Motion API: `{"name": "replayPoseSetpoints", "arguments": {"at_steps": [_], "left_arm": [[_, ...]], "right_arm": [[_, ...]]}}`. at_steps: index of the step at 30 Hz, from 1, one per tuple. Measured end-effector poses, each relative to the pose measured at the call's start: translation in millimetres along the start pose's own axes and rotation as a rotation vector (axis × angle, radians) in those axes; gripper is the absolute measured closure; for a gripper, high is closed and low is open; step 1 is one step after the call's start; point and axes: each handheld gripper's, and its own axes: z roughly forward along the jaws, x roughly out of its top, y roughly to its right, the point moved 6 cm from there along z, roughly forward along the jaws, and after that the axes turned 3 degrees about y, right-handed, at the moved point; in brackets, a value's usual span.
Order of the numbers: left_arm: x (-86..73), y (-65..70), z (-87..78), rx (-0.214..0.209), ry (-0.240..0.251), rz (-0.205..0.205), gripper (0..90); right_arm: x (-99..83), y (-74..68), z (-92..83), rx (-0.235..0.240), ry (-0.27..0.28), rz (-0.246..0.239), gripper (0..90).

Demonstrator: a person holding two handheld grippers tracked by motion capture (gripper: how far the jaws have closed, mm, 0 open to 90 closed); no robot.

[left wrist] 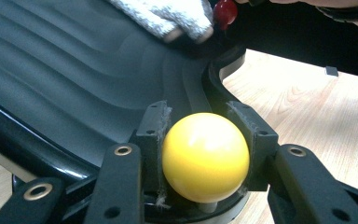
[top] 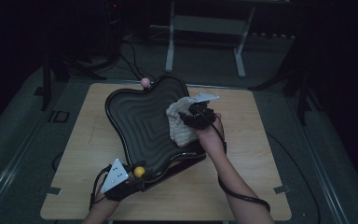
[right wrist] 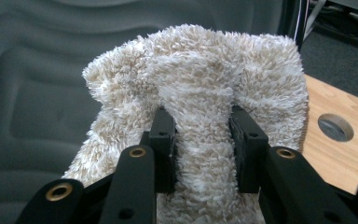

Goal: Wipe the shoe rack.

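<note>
Lacking any legible writing: tray (top: 140, 121), cloth (top: 179, 123)

The right hand-held gripper (right wrist: 200, 149) rises from the bottom of the frame, its two black jaws pinched on a bunched fold of fluffy cream cloth (right wrist: 200, 79); the cloth spreads above and around the jaws across the middle of the frame; behind it, at left and top, lies a dark ridged tray (right wrist: 32, 93); at right, the wooden table (right wrist: 326, 154) shows a round grey disc (right wrist: 335, 127) set in its surface.
</note>
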Motion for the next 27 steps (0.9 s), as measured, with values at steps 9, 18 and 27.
{"name": "replayPoseSetpoints", "arguments": {"at_steps": [9, 18, 27], "left_arm": [[0.0, 0.3, 0.1, 0.001, 0.002, -0.003, 59.5], [0.0, 0.4, 0.1, 0.002, -0.002, -0.002, 59.5], [-0.3, 0.3, -0.5, 0.004, -0.004, 0.000, 59.5]], "right_arm": [[-16.7, -3.1, -9.0, 0.004, -0.012, -0.008, 66.8], [-39.8, -9.6, -21.3, -0.001, -0.005, -0.035, 67.0], [-55.8, -16.3, -28.4, -0.009, 0.044, -0.053, 67.0]]}}
